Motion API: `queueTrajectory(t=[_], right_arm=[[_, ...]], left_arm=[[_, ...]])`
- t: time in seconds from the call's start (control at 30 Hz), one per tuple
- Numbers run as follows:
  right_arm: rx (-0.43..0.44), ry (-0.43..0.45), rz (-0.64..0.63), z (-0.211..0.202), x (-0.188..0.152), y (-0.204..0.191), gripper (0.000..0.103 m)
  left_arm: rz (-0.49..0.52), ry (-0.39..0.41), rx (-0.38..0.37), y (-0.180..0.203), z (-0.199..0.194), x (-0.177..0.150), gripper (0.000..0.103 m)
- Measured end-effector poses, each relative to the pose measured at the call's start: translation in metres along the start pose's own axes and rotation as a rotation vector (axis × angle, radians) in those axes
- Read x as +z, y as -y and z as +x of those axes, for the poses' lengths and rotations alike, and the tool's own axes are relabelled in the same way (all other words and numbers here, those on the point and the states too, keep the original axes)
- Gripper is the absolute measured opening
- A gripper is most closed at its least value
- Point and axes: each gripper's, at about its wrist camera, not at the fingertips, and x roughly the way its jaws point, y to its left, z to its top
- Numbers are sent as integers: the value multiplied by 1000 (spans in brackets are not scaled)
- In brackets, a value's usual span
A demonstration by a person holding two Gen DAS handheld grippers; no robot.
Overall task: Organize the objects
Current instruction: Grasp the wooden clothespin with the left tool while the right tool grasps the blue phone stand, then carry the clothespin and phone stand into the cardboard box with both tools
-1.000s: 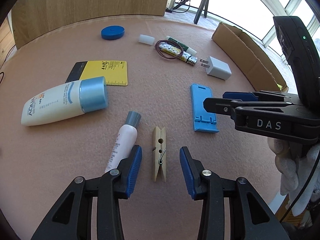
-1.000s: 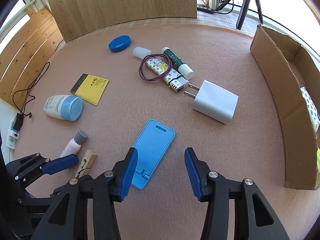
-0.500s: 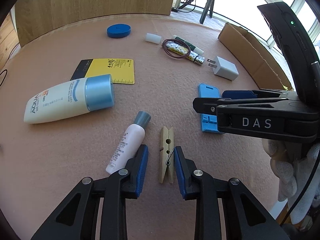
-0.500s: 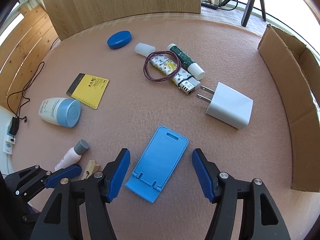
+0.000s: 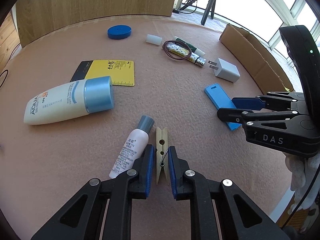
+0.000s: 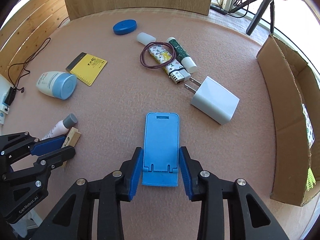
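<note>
Pink felt tabletop [image 6: 124,104], wooden panel [image 5: 96,6] behind, bright windows [image 5: 288,2] (tripod [image 6: 260,10] beside them).

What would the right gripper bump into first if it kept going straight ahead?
The right gripper already straddles the blue phone stand, so it would probably push that first. Farther on, the way looks free until the lighter, though depth is unclear.

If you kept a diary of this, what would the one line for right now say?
left gripper: closed around wooden clothespin | right gripper: closed around blue phone stand | both items on table | cardboard box: at right
</note>
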Motion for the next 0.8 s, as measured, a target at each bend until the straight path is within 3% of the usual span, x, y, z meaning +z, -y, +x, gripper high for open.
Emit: queueTrajectory(t=[0.43, 0.8], right_arm=[[60, 101, 119, -37, -25, 25, 33], [31, 213, 214, -93, -37, 81, 33]], left_arm=[[-33, 18, -52, 4, -10, 2, 13], [-5, 88, -97, 40, -22, 39, 13]])
